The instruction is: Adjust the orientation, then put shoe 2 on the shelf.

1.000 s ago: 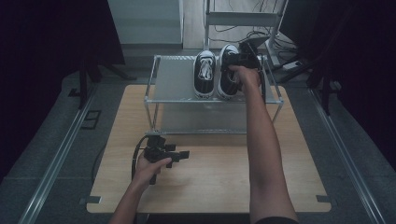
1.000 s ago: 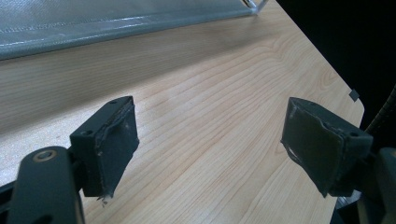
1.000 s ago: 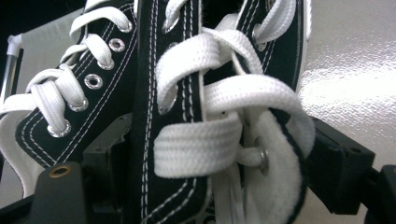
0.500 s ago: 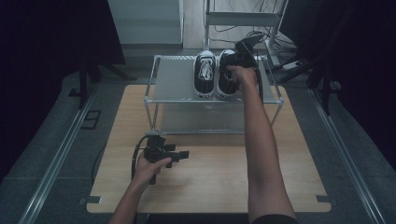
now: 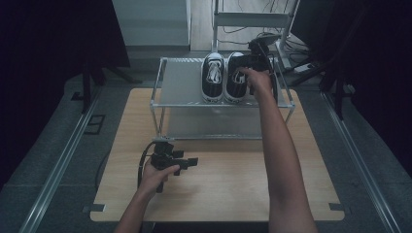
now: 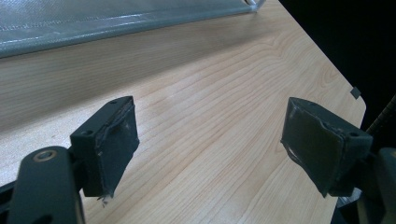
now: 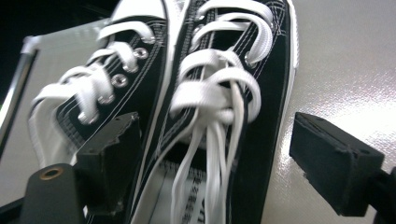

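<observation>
Right hand-held gripper at the shoes on the rack, much as a second ago

Little has changed: the right hand-held gripper [image 5: 248, 62] has edged slightly over the pair of shoes on the rack [image 5: 184, 92]. Its jaws are spread around the right shoe [image 7: 233, 112], one jaw between the two shoes beside the left shoe [image 7: 102, 93], pads not pressing. The left hand-held gripper [image 6: 210, 144] rests low over the bench [image 6: 210, 93], jaws apart and empty.

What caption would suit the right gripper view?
Open right gripper straddling one black sneaker with white laces, its twin alongside on the rack shelf.
</observation>
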`<control>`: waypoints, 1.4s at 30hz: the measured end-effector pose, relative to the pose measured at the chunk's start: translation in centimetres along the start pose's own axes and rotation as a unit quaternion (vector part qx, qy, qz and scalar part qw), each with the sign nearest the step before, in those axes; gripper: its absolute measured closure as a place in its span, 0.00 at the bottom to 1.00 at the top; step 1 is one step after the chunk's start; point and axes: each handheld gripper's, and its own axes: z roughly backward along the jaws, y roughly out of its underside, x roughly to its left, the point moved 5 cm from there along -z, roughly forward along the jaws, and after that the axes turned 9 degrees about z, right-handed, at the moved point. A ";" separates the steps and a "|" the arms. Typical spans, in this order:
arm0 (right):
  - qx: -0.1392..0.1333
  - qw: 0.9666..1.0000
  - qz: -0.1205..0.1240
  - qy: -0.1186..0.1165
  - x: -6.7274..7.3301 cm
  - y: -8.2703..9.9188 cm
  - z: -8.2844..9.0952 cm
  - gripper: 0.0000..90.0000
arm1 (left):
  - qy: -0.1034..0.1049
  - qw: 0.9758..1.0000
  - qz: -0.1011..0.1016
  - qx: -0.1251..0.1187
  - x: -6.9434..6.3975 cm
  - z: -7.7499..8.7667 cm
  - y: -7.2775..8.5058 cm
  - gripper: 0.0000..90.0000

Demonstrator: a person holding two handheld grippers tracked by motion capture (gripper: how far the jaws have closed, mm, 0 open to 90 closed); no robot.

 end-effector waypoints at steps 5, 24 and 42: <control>-0.036 0.998 0.027 -0.035 -0.1 0.7 1.8 0.23 | -0.003 1.000 0.003 -0.005 0.3 0.3 -0.1 0.20; -0.128 0.978 0.104 -0.127 -0.5 6.1 8.4 0.34 | -0.012 1.000 0.000 0.002 0.3 0.0 0.2 0.20; -0.157 0.965 0.145 -0.154 -4.7 14.3 10.7 0.35 | -0.020 1.000 0.002 -0.009 0.6 0.7 0.0 0.21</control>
